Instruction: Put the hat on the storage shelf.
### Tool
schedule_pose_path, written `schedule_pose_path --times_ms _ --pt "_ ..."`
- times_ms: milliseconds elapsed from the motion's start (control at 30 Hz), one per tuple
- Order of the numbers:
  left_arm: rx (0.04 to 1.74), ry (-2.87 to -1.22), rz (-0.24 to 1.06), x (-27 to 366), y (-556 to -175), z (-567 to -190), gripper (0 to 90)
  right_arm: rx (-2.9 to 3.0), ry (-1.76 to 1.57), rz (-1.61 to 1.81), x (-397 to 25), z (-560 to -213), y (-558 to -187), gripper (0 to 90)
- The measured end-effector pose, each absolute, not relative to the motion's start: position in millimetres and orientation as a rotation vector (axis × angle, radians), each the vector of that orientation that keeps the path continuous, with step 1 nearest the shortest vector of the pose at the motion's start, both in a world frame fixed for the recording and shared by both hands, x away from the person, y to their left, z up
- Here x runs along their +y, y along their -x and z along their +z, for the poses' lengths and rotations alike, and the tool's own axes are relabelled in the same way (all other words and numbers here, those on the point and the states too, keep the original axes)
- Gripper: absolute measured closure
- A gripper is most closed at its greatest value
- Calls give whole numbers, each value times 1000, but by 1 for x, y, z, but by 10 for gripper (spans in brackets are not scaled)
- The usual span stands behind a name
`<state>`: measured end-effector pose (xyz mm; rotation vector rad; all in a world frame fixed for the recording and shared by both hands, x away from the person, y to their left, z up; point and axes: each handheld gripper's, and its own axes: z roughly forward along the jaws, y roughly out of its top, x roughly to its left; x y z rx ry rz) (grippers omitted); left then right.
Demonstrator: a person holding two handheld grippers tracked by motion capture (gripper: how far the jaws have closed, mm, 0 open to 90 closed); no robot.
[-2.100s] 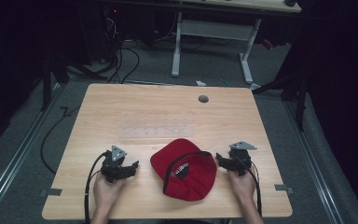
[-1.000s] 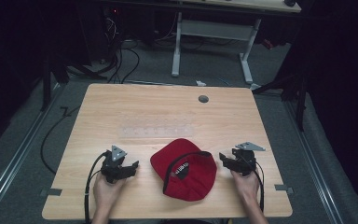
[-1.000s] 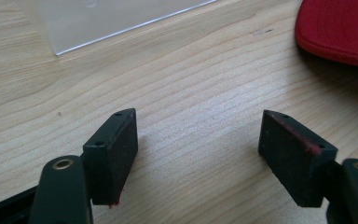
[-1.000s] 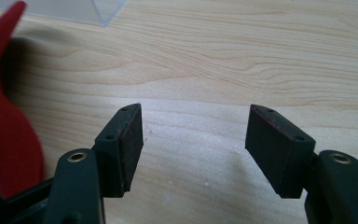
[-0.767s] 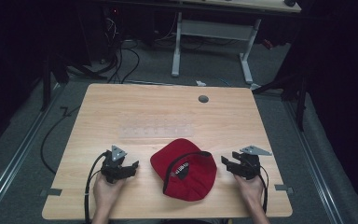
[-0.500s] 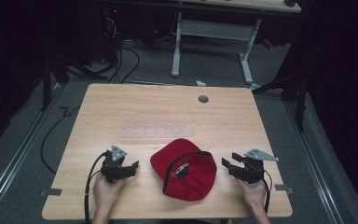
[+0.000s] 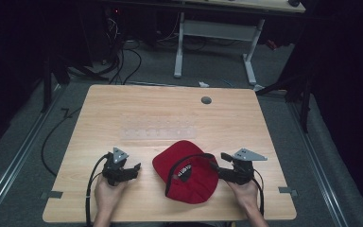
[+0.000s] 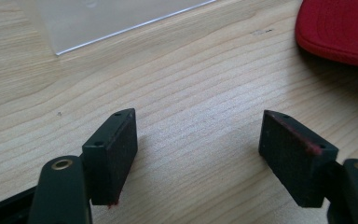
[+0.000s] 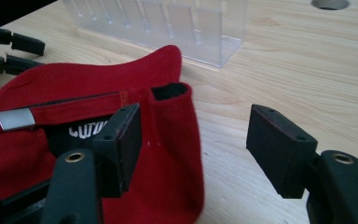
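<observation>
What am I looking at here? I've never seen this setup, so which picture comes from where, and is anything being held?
A person sits at a wooden table, holding a hand-operated two-jaw gripper in each hand. The high view looks down from above: the left gripper and right gripper sit either side of a red cap lying upside down. The other two pictures come from cameras riding on the grippers, looking along their black jaws. Both grippers are open and hold nothing; in the right gripper view the jaws straddle the cap's edge. A clear plastic rack lies behind the cap, and a round grommet hole sits near the far edge.
</observation>
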<state>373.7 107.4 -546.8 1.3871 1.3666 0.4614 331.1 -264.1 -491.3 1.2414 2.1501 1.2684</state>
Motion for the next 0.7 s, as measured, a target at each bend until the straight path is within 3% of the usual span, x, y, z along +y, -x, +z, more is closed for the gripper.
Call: schedule_pose_path --times_ms 433,700 --pt "1367 -1387 460 107 -374 -547 282 2288 -1234 1203 -236 -507 -361 390" --pt "1366 -1389 461 107 -374 -547 280 2354 -1245 1236 -225 -520 -372 480"
